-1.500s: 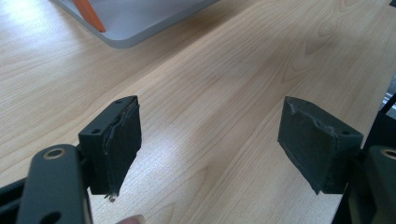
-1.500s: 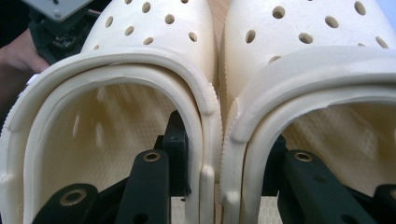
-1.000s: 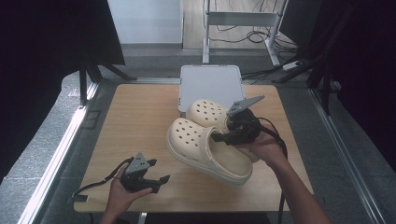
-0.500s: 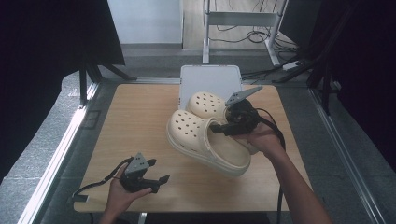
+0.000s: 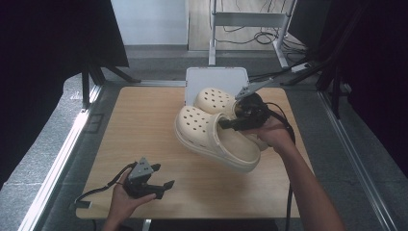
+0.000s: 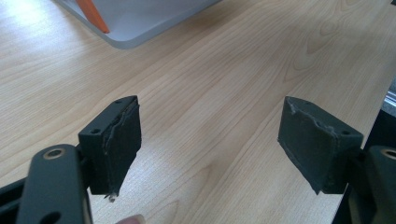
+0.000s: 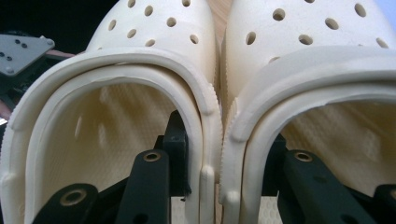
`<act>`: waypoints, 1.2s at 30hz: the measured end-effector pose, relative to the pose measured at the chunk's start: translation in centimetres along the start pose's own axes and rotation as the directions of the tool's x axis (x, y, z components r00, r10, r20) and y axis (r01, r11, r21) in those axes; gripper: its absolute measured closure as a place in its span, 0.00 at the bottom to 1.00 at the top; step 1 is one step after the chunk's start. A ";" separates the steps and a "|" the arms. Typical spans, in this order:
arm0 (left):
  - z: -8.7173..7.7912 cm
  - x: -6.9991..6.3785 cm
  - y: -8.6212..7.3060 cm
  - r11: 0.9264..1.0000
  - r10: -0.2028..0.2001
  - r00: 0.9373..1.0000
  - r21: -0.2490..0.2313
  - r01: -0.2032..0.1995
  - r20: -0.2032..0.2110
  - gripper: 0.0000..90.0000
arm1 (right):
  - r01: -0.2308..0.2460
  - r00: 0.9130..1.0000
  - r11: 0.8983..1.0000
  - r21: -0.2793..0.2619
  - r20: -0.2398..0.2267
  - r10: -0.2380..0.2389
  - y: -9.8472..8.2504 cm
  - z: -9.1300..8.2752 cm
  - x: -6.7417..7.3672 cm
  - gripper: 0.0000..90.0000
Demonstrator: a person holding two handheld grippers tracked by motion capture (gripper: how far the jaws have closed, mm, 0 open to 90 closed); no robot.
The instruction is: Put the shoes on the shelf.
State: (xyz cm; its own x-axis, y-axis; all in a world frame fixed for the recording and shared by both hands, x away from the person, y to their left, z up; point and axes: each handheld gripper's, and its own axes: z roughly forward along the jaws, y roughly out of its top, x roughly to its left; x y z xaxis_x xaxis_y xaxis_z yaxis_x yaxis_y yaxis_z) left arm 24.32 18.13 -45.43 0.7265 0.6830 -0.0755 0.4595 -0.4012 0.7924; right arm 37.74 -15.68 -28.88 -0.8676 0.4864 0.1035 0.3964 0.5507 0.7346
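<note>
right gripper (image 5: 226, 121): clamped on both clogs at once, one jaw inside each shoe, the two touching inner side walls pinched between them (right gripper view); hand behind it at centre-right of table.
near clog (image 5: 216, 138): cream, holes over toe, held w/ toe to the left, tilted, looks lifted off the tabletop; heel end toward right-near.
far clog (image 5: 214, 100): same cream type, pressed side by side against the near one; toe lies over the near edge of the tray.
left gripper (image 5: 166, 185): jaws apart, nothing between them, just bare wood under (left gripper view); sits at near-left of table, well apart from the shoes, pointing right.
tray (image 5: 211, 79): pale grey, flat, at far-centre edge of table; in left gripper view its corner shows w/ an orange strip (image 6: 92, 14) on it.
table (image 5: 139, 125): light wood.
</note>
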 end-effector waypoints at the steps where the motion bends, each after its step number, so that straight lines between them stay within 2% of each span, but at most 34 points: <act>1: 0.0 0.0 0.0 1.000 0.000 1.000 0.000 0.000 0.000 0.24 | -0.003 1.000 1.000 -0.006 -0.003 0.003 0.1 -0.1 -0.1 0.73; 18: -0.2 0.1 0.0 1.000 0.002 1.000 -0.001 -0.002 -0.001 0.24 | 0.003 1.000 1.000 -0.019 0.007 -0.003 2.8 -0.2 -1.2 0.73; 28: -0.1 0.1 0.0 1.000 0.005 1.000 0.003 -0.005 0.000 0.24 | -0.024 0.999 1.000 -0.017 0.022 0.025 4.5 0.2 -3.1 0.73; 36: 0.1 0.1 0.0 1.000 0.010 1.000 0.004 -0.010 0.002 0.24 | -0.062 0.997 0.998 -0.003 0.054 0.062 5.6 1.0 -5.2 0.73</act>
State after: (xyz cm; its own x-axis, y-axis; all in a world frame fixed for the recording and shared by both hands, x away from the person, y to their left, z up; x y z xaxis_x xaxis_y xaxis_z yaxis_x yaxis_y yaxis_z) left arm 24.42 18.21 -45.51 0.7322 0.6776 -0.0687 0.4540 -0.4105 0.7908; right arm 44.76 -14.39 -25.97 -0.8239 0.5555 0.1124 0.4482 0.5172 0.7291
